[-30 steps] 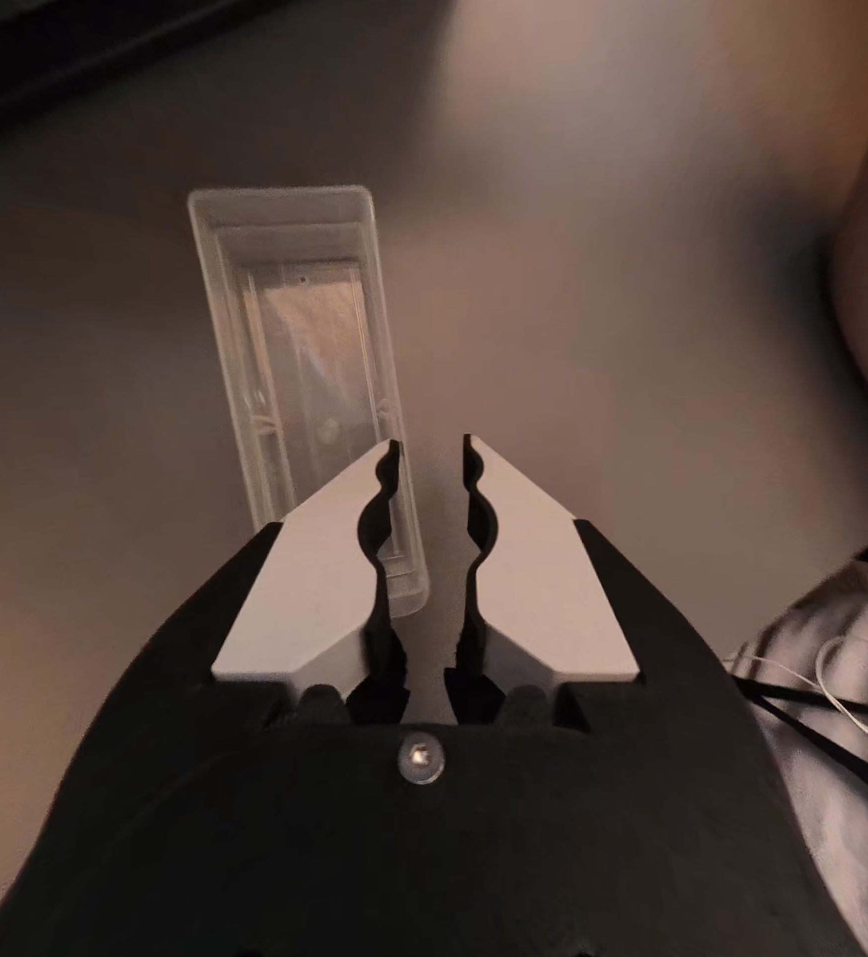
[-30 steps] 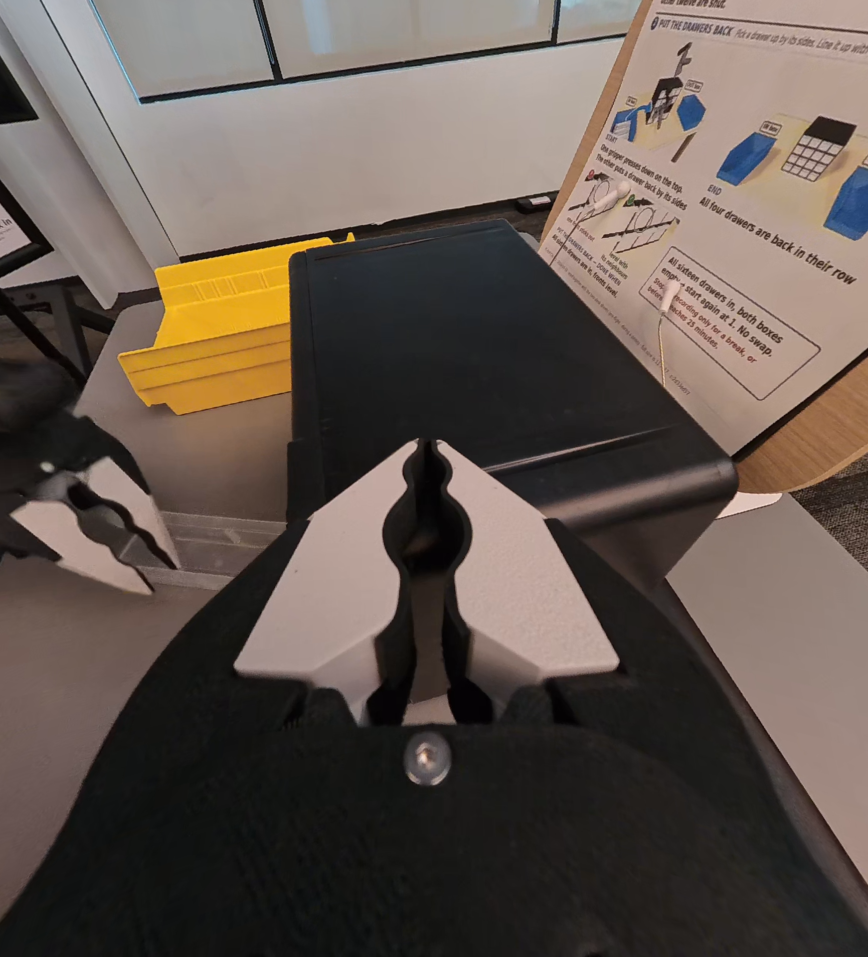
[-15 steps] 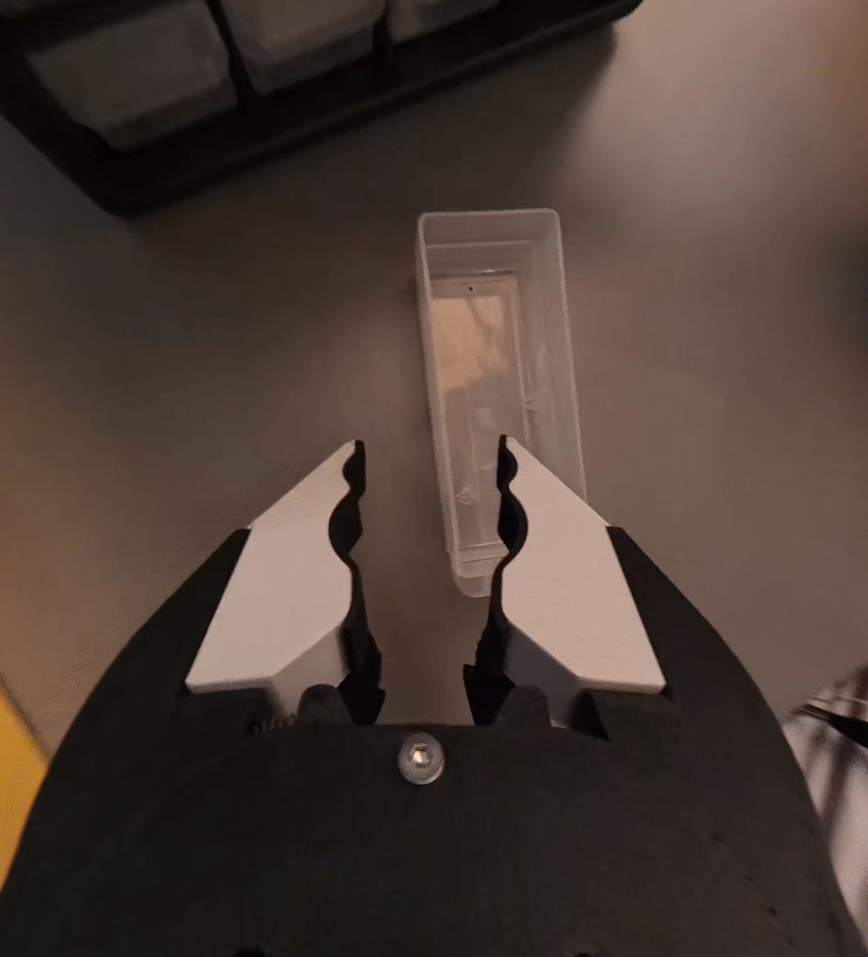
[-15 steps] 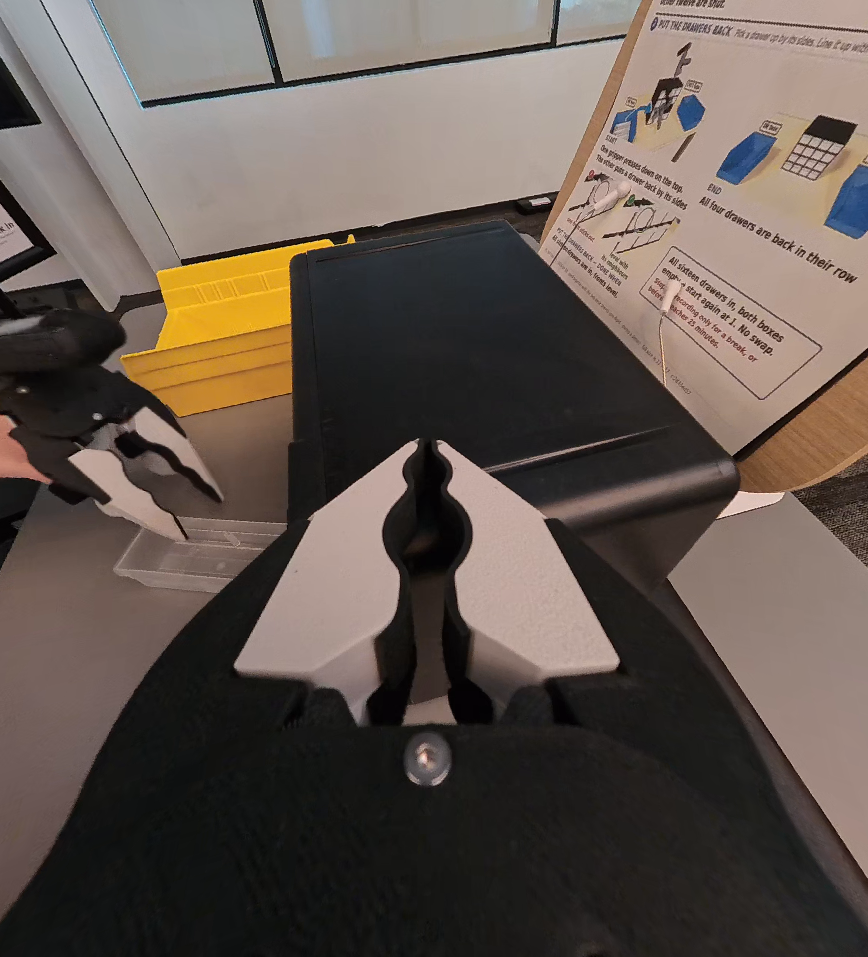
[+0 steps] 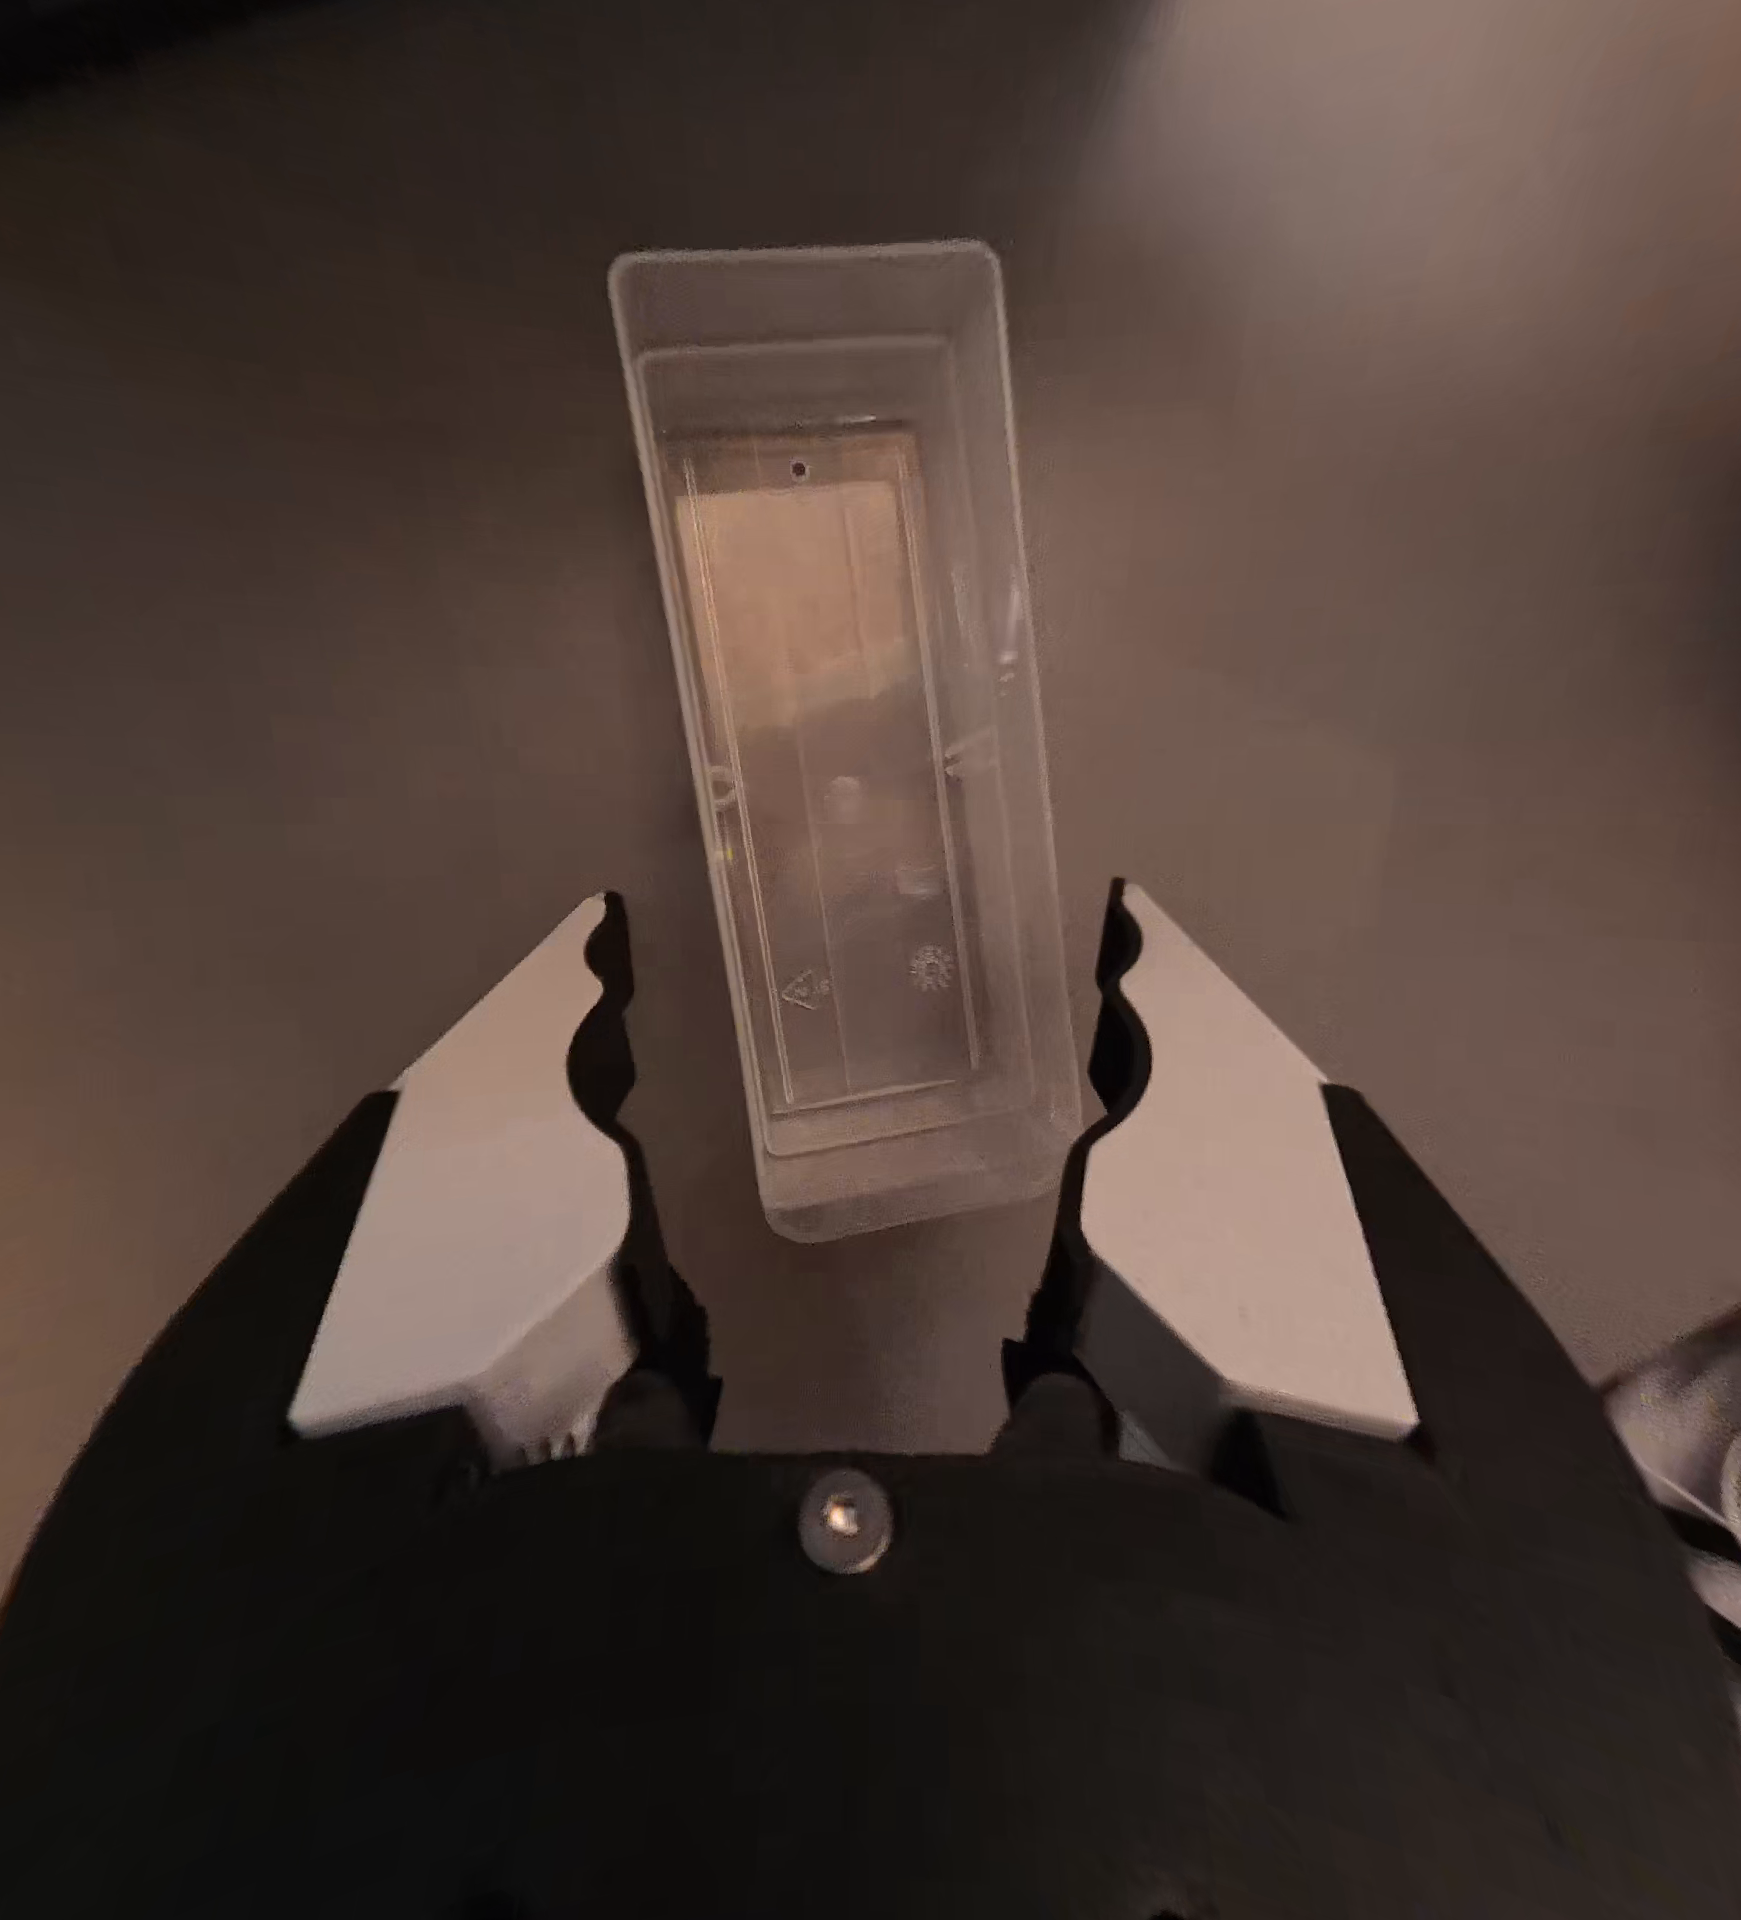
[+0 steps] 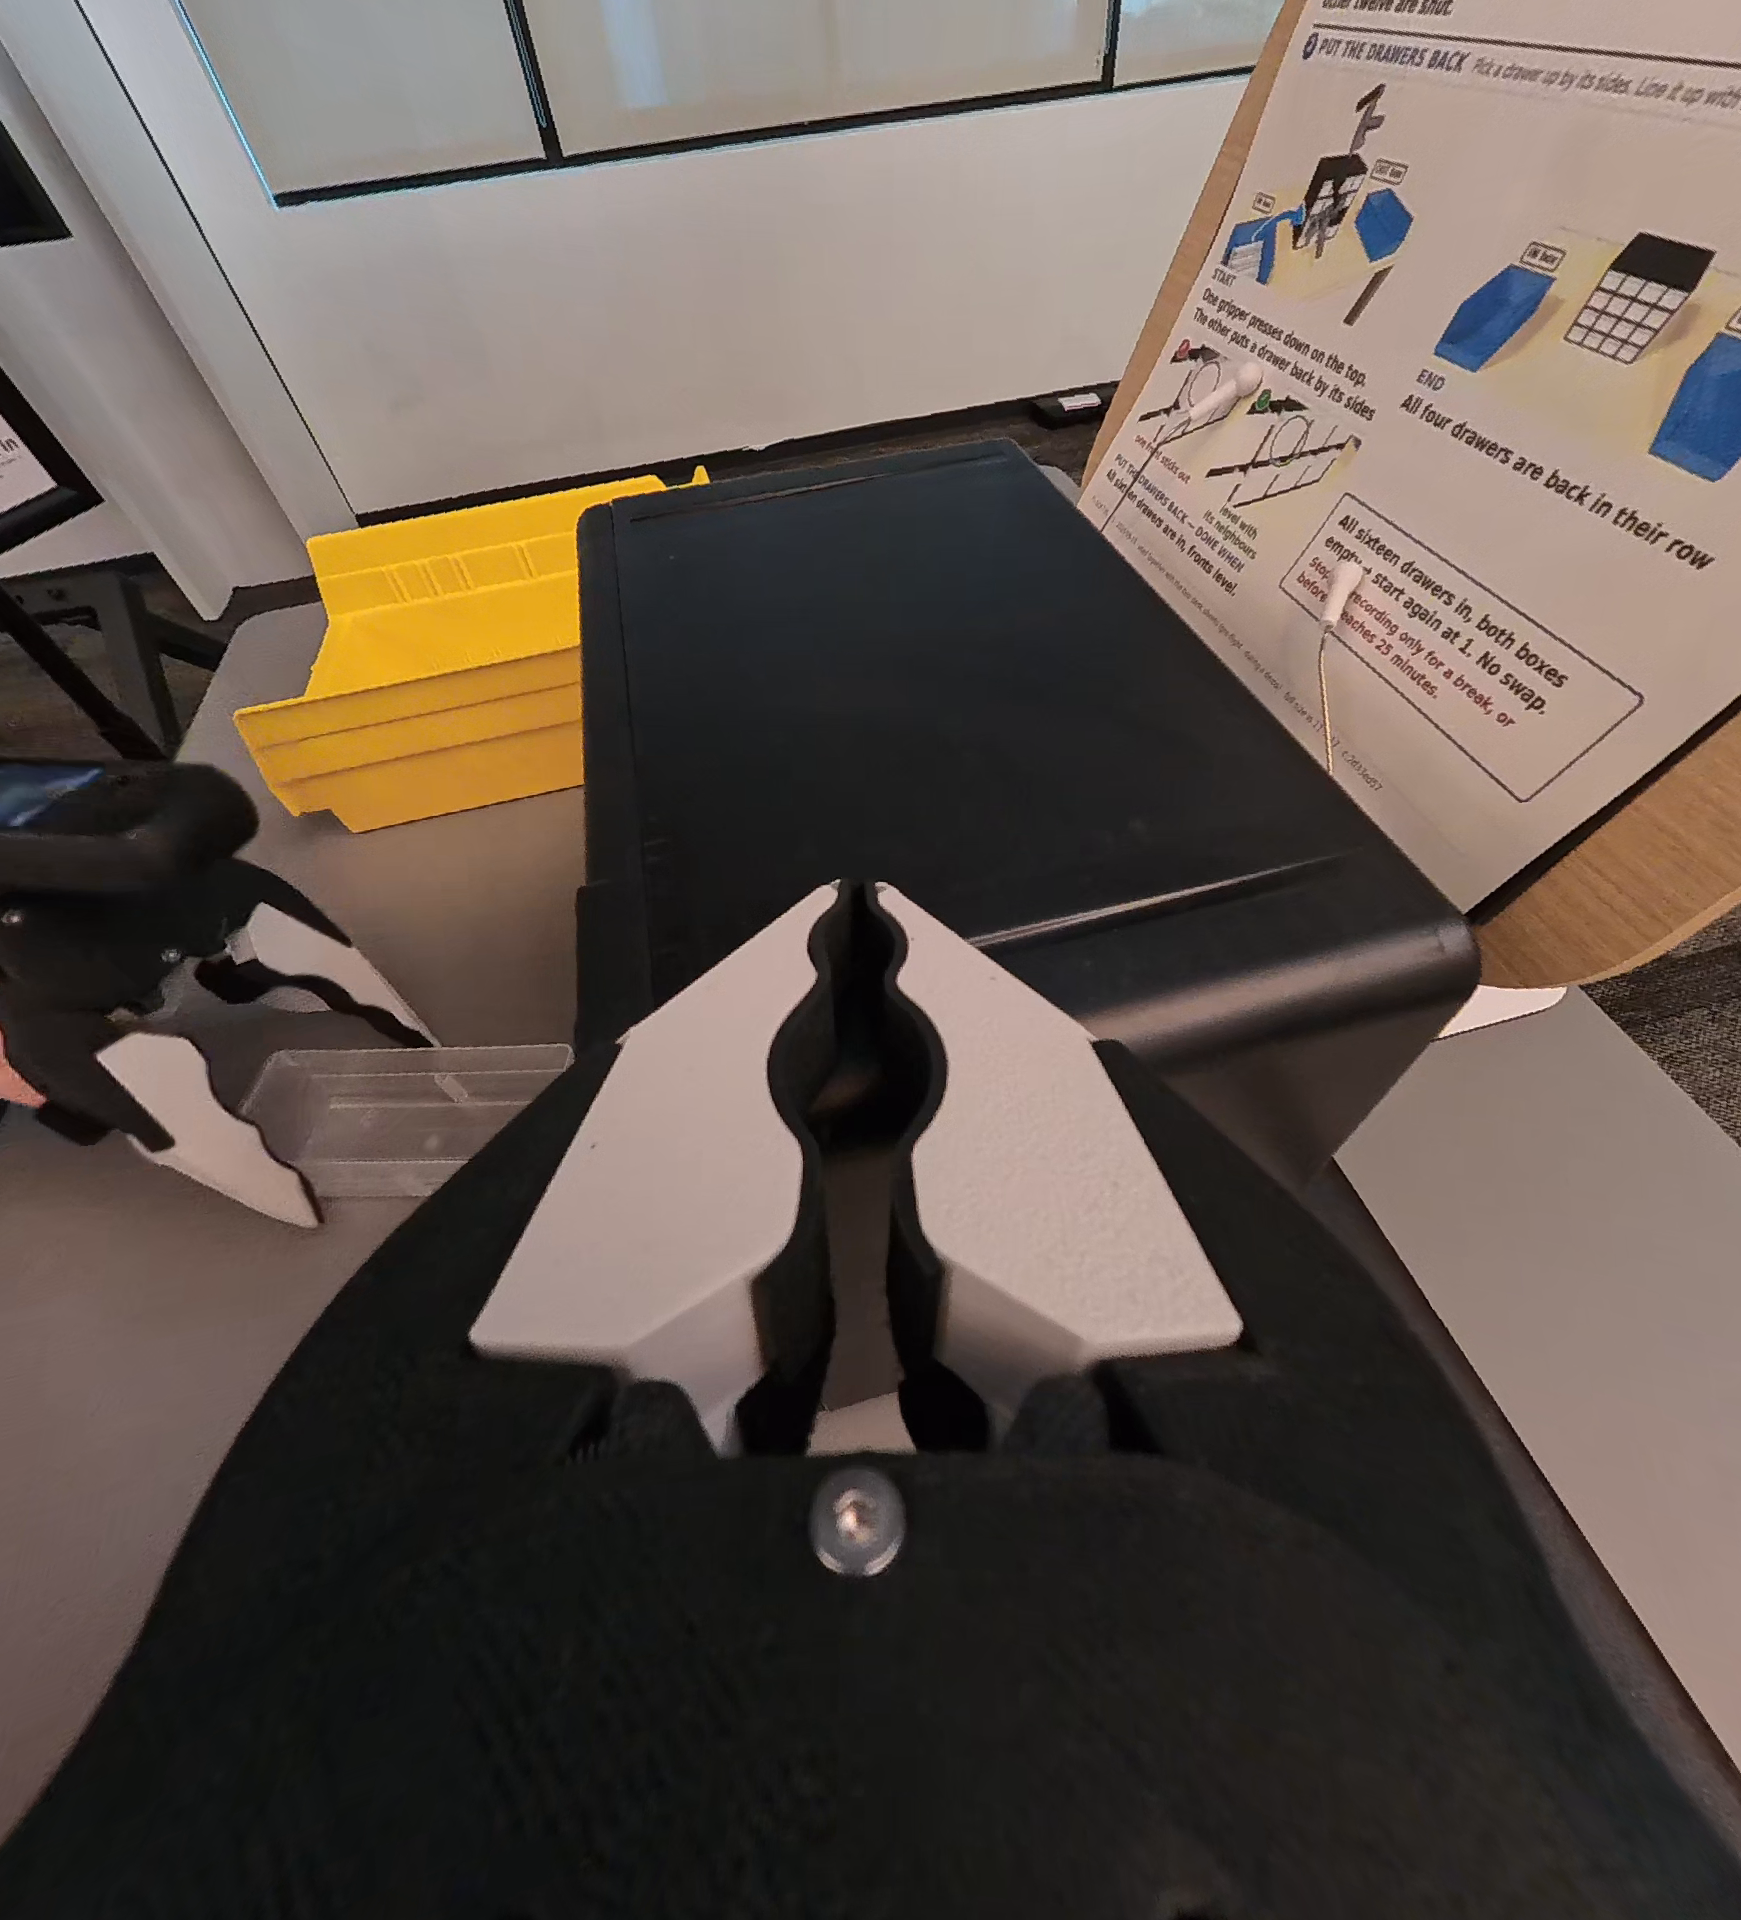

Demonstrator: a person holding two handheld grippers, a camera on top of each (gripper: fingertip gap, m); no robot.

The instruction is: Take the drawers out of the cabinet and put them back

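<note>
The left tool [image 5: 861, 914] gapes wide, straddling the near end of the clear drawer [image 5: 845, 727] lying on the counter [image 5: 274, 623]. The right tool [image 6: 855, 894], clenched on nothing, rests over the black cabinet [image 6: 949, 707]. This looks like the pick-up for reinsertion; next, squeeze the drawer's sides squarely.

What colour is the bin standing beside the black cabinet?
Yellow. The bin sits left of the cabinet on the table; it shows best in the right wrist view.

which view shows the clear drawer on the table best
The left wrist view. It looks straight down into the clear drawer, showing its whole rim and bare floor between the open left gripper. The right wrist view shows only a low side slice beside the black cabinet, partly hidden behind the shut right gripper.
</note>
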